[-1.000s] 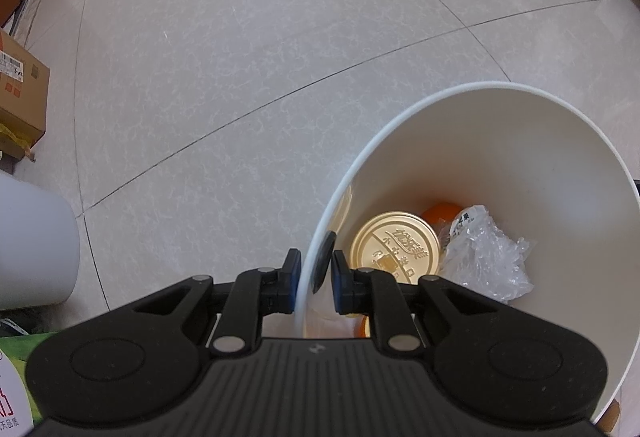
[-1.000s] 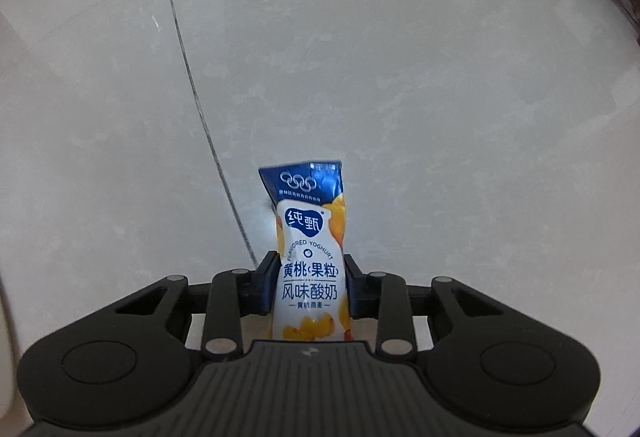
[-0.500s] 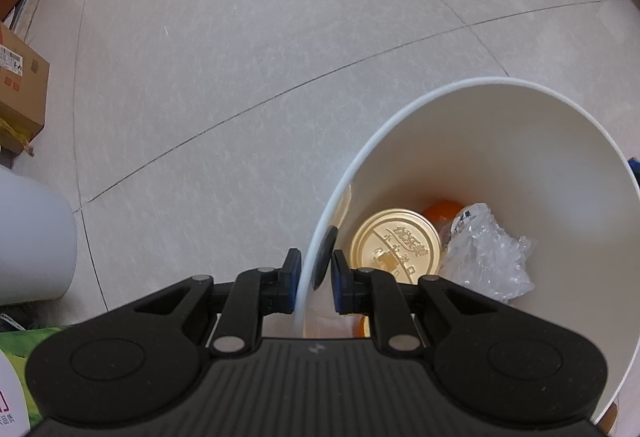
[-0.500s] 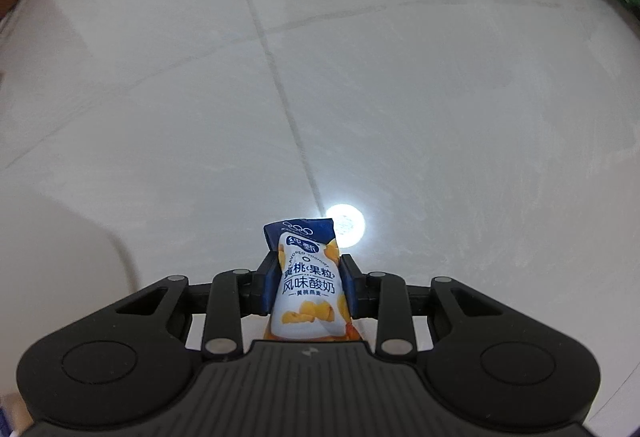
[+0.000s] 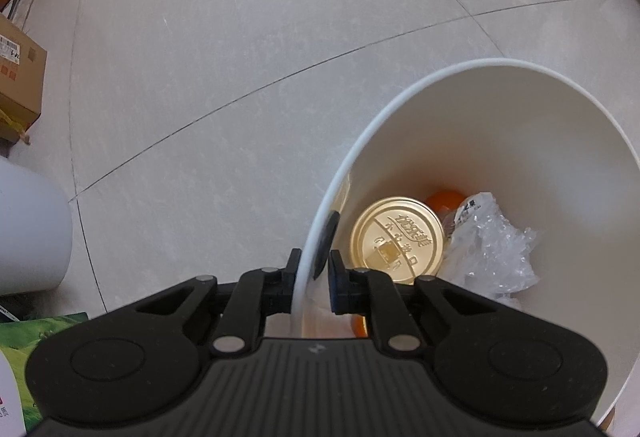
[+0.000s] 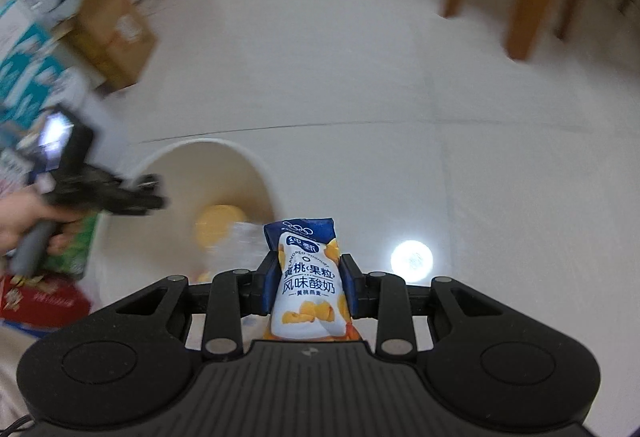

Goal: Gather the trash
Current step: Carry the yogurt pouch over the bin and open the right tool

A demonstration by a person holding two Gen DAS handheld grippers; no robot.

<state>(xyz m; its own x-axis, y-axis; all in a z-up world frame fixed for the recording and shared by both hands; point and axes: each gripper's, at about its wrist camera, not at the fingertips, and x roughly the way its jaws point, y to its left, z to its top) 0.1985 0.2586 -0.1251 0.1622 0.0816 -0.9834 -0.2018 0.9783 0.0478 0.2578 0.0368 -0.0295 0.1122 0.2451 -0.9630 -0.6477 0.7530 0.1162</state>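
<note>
**Pouch on its way to the bin**

Above the pale tiled floor point(image 6: 500, 173), the right tool point(image 6: 308, 287) gripped a soft white-and-blue yogurt pouch point(image 6: 307, 289) across its middle, just short of the white plastic bin point(image 6: 160, 161). The left tool point(image 5: 312, 277) pinched that bin's rim point(image 5: 360, 141). The pouch looked light, squashy and slick; its middle seemed the safest hold. Only the left view showed the contents clearly: a gold lid point(image 5: 398, 239), crumpled clear plastic point(image 5: 492, 249), something orange point(image 5: 442, 199). Only the blurred right view showed a hand point(image 6: 24, 221).
</note>
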